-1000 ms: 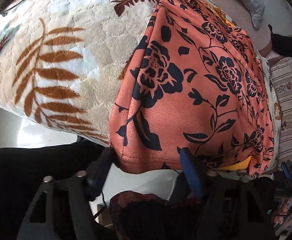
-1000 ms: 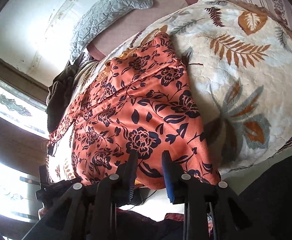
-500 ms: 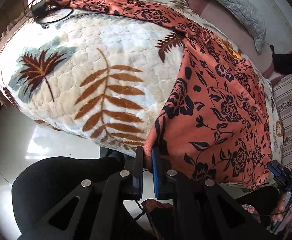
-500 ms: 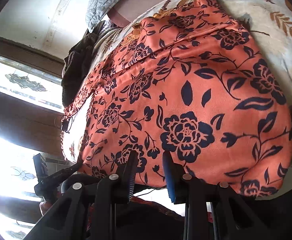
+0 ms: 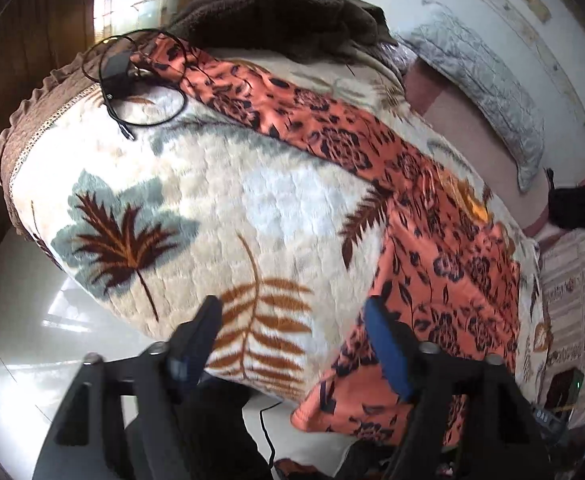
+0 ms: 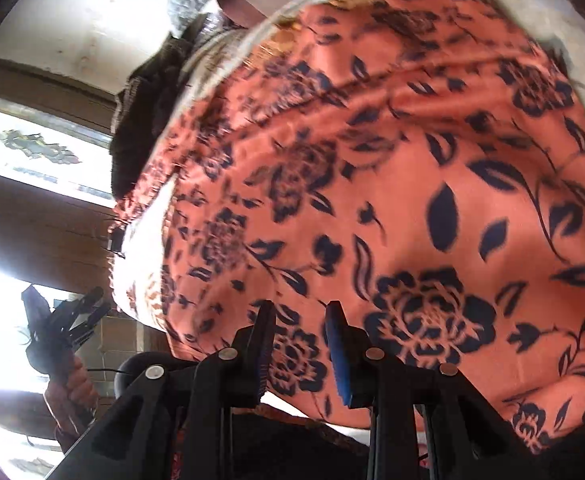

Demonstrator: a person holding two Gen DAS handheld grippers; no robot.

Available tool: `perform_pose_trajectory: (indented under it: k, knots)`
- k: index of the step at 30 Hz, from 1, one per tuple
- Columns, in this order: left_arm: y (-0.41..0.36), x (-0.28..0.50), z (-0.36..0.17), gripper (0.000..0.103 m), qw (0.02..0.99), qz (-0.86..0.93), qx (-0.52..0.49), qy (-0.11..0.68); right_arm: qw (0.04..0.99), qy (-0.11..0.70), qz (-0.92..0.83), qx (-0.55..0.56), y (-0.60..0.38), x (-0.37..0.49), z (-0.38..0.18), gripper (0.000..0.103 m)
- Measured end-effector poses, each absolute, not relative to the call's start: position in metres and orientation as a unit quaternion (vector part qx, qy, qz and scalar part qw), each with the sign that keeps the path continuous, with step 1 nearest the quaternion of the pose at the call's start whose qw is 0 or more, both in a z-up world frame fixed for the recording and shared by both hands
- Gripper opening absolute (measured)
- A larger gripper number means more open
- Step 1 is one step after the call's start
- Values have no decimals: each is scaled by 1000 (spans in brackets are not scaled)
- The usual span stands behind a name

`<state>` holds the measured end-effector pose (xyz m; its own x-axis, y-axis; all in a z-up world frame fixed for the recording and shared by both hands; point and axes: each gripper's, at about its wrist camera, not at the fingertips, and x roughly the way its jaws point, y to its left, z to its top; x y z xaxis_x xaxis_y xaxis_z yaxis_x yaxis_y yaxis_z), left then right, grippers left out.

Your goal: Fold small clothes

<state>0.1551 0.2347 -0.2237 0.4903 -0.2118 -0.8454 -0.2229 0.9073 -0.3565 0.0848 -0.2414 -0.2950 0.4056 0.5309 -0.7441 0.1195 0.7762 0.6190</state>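
Left gripper (image 5: 292, 328) is lifting off the orange garment (image 5: 444, 248), jaws just spreading, nothing between; I'm reading that hem as released. Right gripper (image 6: 298, 340) is hovering part-open over cloth, pinching nothing.

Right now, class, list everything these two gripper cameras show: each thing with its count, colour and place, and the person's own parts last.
Garment: one, orange with dark navy flowers, spread across the bed, hem over the near edge.
Blanket: one, cream with brown and grey leaves, covering the bed.
Charger with cable: one, black, far corner of the blanket.
Dark fleece: one, dark brown, heaped at the far end.
Pillow: one, grey quilted, by the wall.
Left gripper: black, blue pads, open over the blanket.
Right gripper: black, blue pads, apart, over the garment's hem.
Hand: one, holding the left gripper.
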Motion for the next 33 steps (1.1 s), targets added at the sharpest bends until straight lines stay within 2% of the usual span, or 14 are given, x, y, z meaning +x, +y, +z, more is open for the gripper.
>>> perform_pose_trajectory:
  k: [3,5,6,7,15,16,17,19,20,29,30,31,33]
  knots:
    - [259,189,-221,81,837,21,-260,481,812,486,149,286,-233,96,-274,31]
    - [278,215,-231,81,823,30,-303,480,824,470,157,275,-229,108,-270,50]
    - [288,227,-237,81,814,37,-326,479,830,461,157,271,-228,114,-269,73]
    - [298,238,-244,81,806,47,-349,476,839,448,154,268,-229,119,-269,75]
    - [353,309,-297,79,767,84,-455,445,846,427,156,279,-246,149,-292,74]
    - [355,314,-303,77,765,84,-460,442,845,429,153,280,-247,152,-295,73]
    - [355,320,-307,69,765,82,-462,442,848,426,150,277,-248,154,-295,72]
    - [352,330,-315,55,762,71,-464,446,857,416,144,268,-250,158,-295,53]
    - [351,335,-318,53,762,68,-465,445,857,416,144,270,-252,161,-296,50]
    - [366,362,-322,55,765,112,-500,391,857,408,145,278,-254,194,-302,47]
    - [364,366,-320,53,770,117,-491,390,859,406,144,277,-254,198,-301,39]
    - [360,369,-317,53,777,123,-476,393,861,406,140,273,-253,203,-300,36]
    - [349,378,-309,23,794,137,-430,407,867,397,128,274,-258,208,-298,32]
